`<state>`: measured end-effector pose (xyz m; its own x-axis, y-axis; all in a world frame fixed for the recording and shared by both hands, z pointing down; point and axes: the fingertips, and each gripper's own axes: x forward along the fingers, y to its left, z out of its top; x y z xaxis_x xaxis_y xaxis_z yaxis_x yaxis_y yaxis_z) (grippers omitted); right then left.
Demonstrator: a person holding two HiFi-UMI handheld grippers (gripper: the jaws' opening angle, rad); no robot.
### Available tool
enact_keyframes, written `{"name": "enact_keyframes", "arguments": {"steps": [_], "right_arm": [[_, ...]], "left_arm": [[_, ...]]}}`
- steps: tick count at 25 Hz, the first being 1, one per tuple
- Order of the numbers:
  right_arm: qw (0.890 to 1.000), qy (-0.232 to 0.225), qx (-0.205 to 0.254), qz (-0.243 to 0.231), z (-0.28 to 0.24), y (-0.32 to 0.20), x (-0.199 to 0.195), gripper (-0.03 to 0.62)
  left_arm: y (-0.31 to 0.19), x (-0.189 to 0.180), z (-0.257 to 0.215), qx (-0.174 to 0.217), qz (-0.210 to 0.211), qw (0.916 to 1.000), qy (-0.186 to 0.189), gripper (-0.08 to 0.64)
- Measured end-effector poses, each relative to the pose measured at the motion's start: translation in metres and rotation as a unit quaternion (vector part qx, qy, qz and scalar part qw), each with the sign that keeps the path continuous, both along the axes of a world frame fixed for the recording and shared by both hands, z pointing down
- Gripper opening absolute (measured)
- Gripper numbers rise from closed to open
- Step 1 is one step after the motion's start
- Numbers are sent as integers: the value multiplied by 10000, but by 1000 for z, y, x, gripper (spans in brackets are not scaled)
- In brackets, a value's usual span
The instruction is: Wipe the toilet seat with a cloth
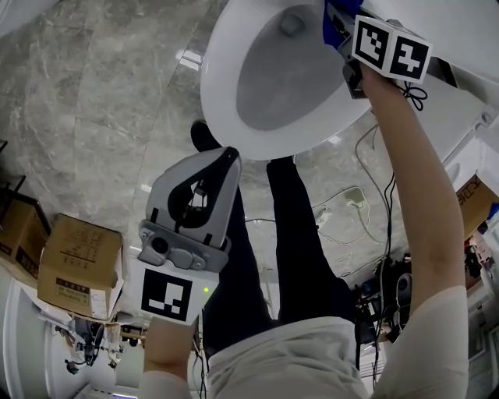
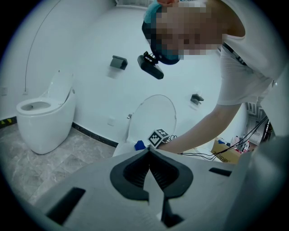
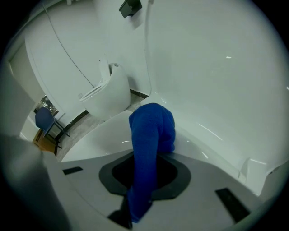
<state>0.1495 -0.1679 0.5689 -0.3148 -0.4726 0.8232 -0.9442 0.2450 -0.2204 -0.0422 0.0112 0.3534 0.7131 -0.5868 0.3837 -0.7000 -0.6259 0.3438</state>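
Note:
The white toilet [image 1: 234, 70] fills the top of the head view, its seat rim ringing the grey bowl. My right gripper [image 1: 337, 30] reaches over the seat's far right side, shut on a blue cloth [image 1: 330, 22]. In the right gripper view the cloth [image 3: 152, 128] runs up between the jaws of the right gripper [image 3: 150, 153] and bunches against the seat [image 3: 104, 137] near the raised lid. My left gripper [image 1: 231, 154] hangs in front of the bowl's near edge, shut and empty. The left gripper view shows the left gripper [image 2: 148, 152], the upright lid [image 2: 153, 115] and the cloth [image 2: 140, 145].
A second white toilet [image 2: 45, 119] stands to the left by the wall. Cardboard boxes [image 1: 78, 265] sit on the marble floor [image 1: 101, 93] at the left. Cables [image 1: 351, 203] and gear lie on the floor at the right. The person's dark legs [image 1: 300, 241] stand just before the bowl.

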Motion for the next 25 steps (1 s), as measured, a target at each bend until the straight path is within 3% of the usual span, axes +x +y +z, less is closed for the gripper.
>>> {"name": "enact_keyframes", "arguments": {"steps": [8,14,25], "right_arm": [[9996,117,-97,-229,15,-11,-43,57],[9998,-34,-205,-65,16,-11,-50,57],[9991,71,-345,-244,19,-10,-66,57]], "left_arm": [[-4,-44,13,-73,-153,9999,24,5],[2,-52,13,-49,-203,9998,34,5],[9,-70,16,-54,-337,9994,53,5]]}}
